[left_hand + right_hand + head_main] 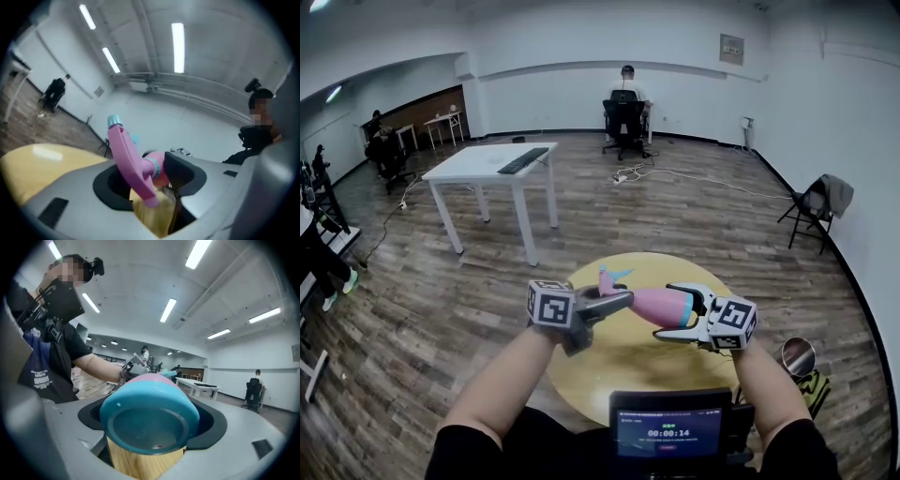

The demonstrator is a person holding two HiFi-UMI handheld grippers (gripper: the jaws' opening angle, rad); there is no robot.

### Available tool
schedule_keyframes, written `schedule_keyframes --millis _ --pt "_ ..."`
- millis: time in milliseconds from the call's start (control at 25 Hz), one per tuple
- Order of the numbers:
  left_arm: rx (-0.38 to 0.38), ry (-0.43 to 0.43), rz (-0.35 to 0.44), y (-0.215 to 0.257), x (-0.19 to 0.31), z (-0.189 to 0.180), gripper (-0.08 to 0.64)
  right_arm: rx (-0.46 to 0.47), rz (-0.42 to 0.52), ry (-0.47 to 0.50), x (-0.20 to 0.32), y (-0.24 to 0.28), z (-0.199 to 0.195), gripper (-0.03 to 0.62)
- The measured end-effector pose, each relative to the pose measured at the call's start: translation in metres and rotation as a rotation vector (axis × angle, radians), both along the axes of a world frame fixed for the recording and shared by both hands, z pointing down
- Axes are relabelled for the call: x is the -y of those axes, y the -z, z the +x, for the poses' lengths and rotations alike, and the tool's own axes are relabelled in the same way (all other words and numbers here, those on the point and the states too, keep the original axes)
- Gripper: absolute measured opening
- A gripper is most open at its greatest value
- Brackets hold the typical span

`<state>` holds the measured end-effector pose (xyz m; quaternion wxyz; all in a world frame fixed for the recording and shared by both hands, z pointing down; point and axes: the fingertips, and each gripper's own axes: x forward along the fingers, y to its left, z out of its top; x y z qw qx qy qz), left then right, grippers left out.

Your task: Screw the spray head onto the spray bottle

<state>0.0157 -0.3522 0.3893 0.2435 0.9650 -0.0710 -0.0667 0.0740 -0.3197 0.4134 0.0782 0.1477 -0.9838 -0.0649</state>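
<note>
I hold a pink spray bottle [661,306] with a teal base level above the round yellow table [619,367]. My right gripper [680,312] is shut on its base end; in the right gripper view the teal bottom [150,420] fills the space between the jaws. The pink spray head [609,277] with its teal nozzle sits on the bottle's neck, pointing up and left. My left gripper [623,302] comes in from the left, shut around the head at its teal collar [157,165]. The trigger [129,157] slants across the left gripper view.
A white table [487,164] with a keyboard stands farther back on the wood floor. A person sits at a desk [625,98] by the far wall. A folding chair [820,202] stands at the right wall. A small screen [666,431] hangs below my arms.
</note>
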Motion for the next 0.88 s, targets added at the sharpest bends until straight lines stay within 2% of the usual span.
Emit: schedule_keyframes --millis 80,120,200,280,400,440,480,560,680,760,880 --pt "0.004 -0.052 0.147 0.014 -0.019 0.009 0.193 0.092 -0.087 0.073 -0.009 0.008 0.003 0.469" --pt "0.027 -0.073 0.209 0.018 -0.026 0.011 0.189 0.106 -0.112 0.097 -0.013 0.009 0.005 0.469" --pt "0.077 -0.096 0.263 0.017 -0.031 0.013 0.19 0.084 -0.124 0.11 -0.016 0.004 0.005 0.469" --pt "0.074 -0.089 0.231 0.015 -0.028 0.011 0.192 0.076 -0.119 0.104 -0.015 0.003 0.003 0.469" --pt "0.08 -0.036 0.1 0.002 -0.014 0.005 0.225 0.073 -0.091 0.067 -0.006 0.006 0.005 0.469" --pt "0.099 -0.006 0.069 -0.006 -0.007 -0.001 0.334 0.061 -0.077 0.04 -0.002 0.006 0.011 0.469" --pt "0.108 0.033 0.044 -0.012 0.0 -0.012 0.375 0.048 -0.064 0.009 0.004 0.005 0.018 0.469" --pt "0.071 0.133 -0.018 -0.015 0.021 -0.045 0.405 0.029 -0.052 -0.056 0.013 0.002 0.035 0.469" --pt "-0.024 0.265 -0.1 -0.003 0.053 -0.094 0.425 0.011 -0.035 -0.126 0.025 0.0 0.05 0.469" --pt "-0.065 0.258 -0.148 -0.002 0.059 -0.095 0.425 0.003 -0.021 -0.128 0.025 -0.001 0.046 0.469" --pt "-0.042 0.117 -0.109 -0.002 0.036 -0.044 0.426 -0.03 0.02 -0.065 0.011 -0.002 0.021 0.469"
